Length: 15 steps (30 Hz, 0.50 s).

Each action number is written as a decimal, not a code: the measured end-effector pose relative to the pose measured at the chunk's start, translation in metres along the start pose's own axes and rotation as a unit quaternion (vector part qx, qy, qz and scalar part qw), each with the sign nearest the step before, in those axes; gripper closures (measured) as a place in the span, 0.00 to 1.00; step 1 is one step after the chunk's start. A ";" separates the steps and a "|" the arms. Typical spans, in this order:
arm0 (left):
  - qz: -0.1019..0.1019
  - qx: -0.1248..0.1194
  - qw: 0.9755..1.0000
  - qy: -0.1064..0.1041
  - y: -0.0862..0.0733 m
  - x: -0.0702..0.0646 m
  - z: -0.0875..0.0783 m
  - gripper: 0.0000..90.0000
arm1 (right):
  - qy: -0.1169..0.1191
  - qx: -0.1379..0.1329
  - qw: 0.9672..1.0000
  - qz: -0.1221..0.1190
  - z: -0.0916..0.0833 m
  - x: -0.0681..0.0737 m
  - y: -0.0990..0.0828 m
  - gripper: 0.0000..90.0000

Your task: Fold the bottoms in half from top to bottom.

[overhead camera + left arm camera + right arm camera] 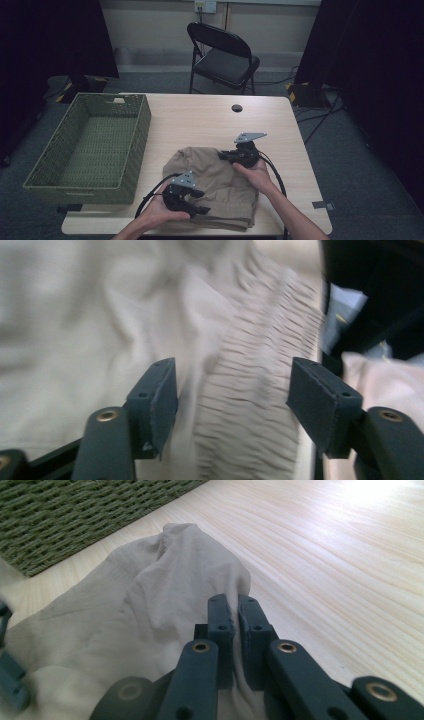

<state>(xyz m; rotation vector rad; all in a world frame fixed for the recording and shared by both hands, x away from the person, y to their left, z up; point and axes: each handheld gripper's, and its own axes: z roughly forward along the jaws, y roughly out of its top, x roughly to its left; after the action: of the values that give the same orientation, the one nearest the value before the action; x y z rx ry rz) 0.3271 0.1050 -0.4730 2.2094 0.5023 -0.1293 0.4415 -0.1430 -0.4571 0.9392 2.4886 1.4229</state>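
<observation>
A crumpled khaki garment (215, 180) with an elastic waistband lies on the near middle of the wooden table (200, 120). My left gripper (201, 201) hovers at its near edge, jaws pointing right. In the left gripper view the left gripper (232, 395) stands open, and the gathered waistband (250, 390) lies between and beyond the pads without touching them. My right gripper (223, 156) is at the garment's far right edge. In the right gripper view the right gripper (234, 610) is shut on a fold of the garment (150, 595).
A green woven basket (140, 130) stands on the table's left side, also seen as the basket (75, 515) beyond the cloth. A black folding chair (225, 55) stands behind the table. A cable hole (237, 108) sits near the far edge.
</observation>
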 end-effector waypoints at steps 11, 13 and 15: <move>-0.007 0.008 0.999 0.049 -0.002 0.009 0.021 0.41 | 0.002 -0.034 0.999 0.001 -0.011 0.002 0.011 0.96; -0.007 0.005 0.998 0.059 0.000 0.012 0.022 0.41 | 0.005 -0.043 0.999 0.000 -0.015 0.003 0.014 0.96; -0.008 0.005 0.998 0.068 0.001 0.016 0.022 0.41 | 0.010 -0.049 0.999 -0.004 -0.019 0.007 0.017 0.96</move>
<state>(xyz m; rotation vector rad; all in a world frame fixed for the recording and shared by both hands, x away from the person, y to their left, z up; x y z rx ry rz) 0.3435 0.0924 -0.4900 2.2335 0.5955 0.0095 0.4359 -0.1468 -0.4313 0.9010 2.4084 1.5432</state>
